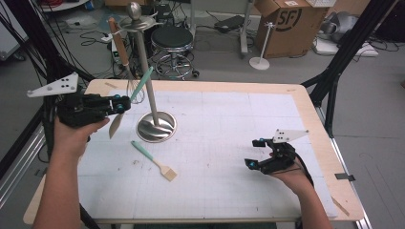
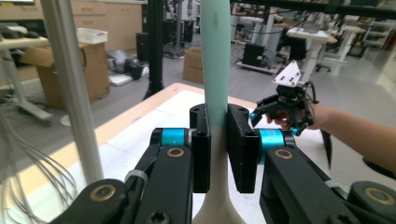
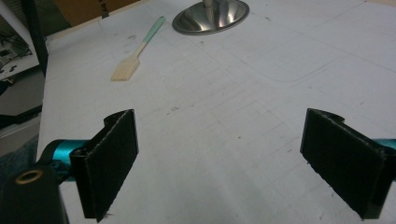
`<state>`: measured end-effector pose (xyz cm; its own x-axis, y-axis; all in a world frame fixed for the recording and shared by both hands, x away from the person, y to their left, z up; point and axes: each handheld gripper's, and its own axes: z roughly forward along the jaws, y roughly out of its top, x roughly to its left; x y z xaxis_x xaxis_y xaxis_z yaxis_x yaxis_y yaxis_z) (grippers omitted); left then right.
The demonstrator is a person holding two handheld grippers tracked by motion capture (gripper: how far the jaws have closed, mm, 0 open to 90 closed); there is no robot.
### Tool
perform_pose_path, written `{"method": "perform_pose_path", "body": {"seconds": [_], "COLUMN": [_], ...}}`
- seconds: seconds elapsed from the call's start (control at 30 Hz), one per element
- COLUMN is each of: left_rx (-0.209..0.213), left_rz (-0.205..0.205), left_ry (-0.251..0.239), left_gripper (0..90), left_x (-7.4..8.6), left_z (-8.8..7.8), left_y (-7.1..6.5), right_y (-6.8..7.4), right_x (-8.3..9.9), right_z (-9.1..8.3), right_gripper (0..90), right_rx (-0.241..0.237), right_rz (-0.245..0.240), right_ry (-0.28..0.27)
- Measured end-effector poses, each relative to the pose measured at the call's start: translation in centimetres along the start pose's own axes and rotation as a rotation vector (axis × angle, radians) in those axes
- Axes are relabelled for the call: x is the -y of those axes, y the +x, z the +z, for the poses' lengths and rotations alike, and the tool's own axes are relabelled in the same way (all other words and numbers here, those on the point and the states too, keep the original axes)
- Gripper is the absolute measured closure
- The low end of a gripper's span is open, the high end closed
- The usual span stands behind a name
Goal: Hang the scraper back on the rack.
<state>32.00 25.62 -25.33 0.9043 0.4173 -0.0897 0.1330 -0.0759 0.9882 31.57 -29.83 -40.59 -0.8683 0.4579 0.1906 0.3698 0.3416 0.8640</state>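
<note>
Table [image 1: 229,124], white mat on top. Steel stand [image 1: 155,125] at left rear, whisk [image 1: 136,90] hanging beside its pole. Left gripper [image 1: 125,104] raised near pole, jaws clamped on teal-handled spatula [image 1: 138,88]. Right gripper [image 1: 254,152] low at right, jaws wide, nothing between. Brush [image 1: 154,160] flat on mat near stand base.

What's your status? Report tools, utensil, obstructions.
Left tool shut on teal-handled spatula, beside the rack pole. Right tool open, empty. Teal-handled brush lies on the table.
</note>
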Motion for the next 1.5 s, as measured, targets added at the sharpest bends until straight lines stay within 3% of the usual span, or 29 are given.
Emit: {"method": "perform_pose_path", "body": {"seconds": [0.33,0.63,0.77,0.97,1.5], "left_rx": [-0.063,-0.123,-0.154,-0.193,-0.213], "left_rz": [0.027,0.008,0.005,-0.013,-0.002], "left_ry": [-0.016,-0.078,-0.077,-0.072,-0.057], "left_gripper": [80.4,80.4,80.4,80.4,80.4], "left_x": [-2.5,-3.1,-3.1,-3.0,-3.4], "left_z": [-2.0,-4.5,-5.1,-5.3,-4.5], "left_y": [0.9,2.1,2.5,3.0,3.0], "right_y": [0.1,0.0,0.1,0.0,0.1], "right_x": [0.0,0.0,0.0,0.0,0.0], "right_z": [0.0,0.1,0.1,0.0,-0.1], "right_gripper": [11.1,11.1,11.1,11.1,11.1], "right_rx": [0.003,0.001,0.001,0.004,0.003], "right_rz": [0.000,0.003,0.006,0.000,0.003], "right_ry": [-0.003,0.002,0.001,-0.001,0.000]}}
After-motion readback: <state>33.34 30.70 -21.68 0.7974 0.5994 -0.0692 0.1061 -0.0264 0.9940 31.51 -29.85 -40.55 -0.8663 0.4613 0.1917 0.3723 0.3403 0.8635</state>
